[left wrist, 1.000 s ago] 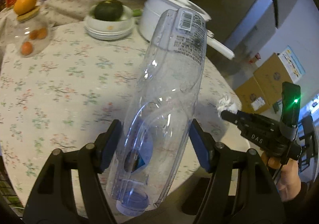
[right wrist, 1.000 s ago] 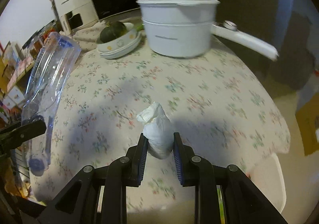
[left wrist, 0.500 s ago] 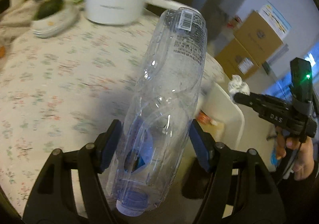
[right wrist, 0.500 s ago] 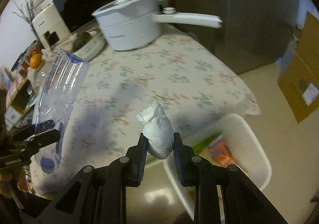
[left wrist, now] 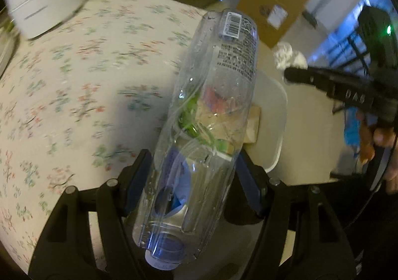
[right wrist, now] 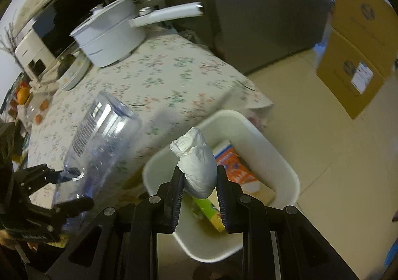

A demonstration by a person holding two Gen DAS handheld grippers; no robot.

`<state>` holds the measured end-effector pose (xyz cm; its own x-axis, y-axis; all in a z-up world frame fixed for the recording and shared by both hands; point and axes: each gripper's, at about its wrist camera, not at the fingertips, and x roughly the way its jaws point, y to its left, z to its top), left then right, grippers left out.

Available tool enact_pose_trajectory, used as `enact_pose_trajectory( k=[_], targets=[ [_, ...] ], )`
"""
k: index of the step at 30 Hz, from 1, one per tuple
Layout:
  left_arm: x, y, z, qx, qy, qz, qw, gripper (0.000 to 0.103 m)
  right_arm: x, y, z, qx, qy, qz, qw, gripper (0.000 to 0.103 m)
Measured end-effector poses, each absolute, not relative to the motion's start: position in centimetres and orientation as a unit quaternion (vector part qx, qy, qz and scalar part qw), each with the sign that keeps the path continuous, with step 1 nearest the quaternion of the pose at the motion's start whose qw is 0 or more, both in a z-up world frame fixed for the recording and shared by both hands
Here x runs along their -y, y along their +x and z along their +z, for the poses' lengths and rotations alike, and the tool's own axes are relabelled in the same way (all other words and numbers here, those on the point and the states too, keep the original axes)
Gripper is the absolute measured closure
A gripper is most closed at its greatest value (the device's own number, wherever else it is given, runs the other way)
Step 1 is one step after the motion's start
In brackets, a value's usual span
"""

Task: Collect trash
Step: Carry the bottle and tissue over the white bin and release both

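Carrying step: left tongs [left wrist: 194, 180] clamp the plastic bottle [left wrist: 209, 118], right tongs [right wrist: 200, 195] clamp the tissue wad [right wrist: 197, 168] above the bin [right wrist: 278, 155]. Next: release both inside.

1. Left wrist view: looks steeply down along the left gripper [left wrist: 192, 180]; the clear bottle [left wrist: 211, 110] fills the centre at close range, the tablecloth [left wrist: 74, 95] lies to the left, the white bin [left wrist: 276, 130] sits behind.
2. Right wrist view: looks steeply down along the right gripper [right wrist: 200, 195], close above the white bin [right wrist: 273, 155].
3. Shared: table, bin, white pot [right wrist: 109, 36], cardboard boxes [right wrist: 358, 61]; each view shows the other gripper.
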<state>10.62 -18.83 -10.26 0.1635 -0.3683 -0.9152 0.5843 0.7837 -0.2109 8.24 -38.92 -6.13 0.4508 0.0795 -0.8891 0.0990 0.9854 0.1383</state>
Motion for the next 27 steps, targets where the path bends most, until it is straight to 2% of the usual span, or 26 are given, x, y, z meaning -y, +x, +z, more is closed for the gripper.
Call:
enact_pose_trajectory(
  k=[11,22,27],
  targets=[
    [24.7,10.7,-13.5,-0.599,0.145,-0.323,0.718,0.033,42.9,7.0,-8.1,-0.546,0.096,-0.026,0.832,0.076],
    [25.6,12.1,-15.0,-0.611,0.134,-0.326,0.709,0.032,44.7,6.5,-8.7,-0.552,0.107,-0.038,0.826,0.076],
    [26.1,12.4,-14.6,-0.605,0.126,-0.335,0.712,0.023,44.9,6.6,-8.8,-0.554,0.111,-0.041,0.824,0.076]
  ],
)
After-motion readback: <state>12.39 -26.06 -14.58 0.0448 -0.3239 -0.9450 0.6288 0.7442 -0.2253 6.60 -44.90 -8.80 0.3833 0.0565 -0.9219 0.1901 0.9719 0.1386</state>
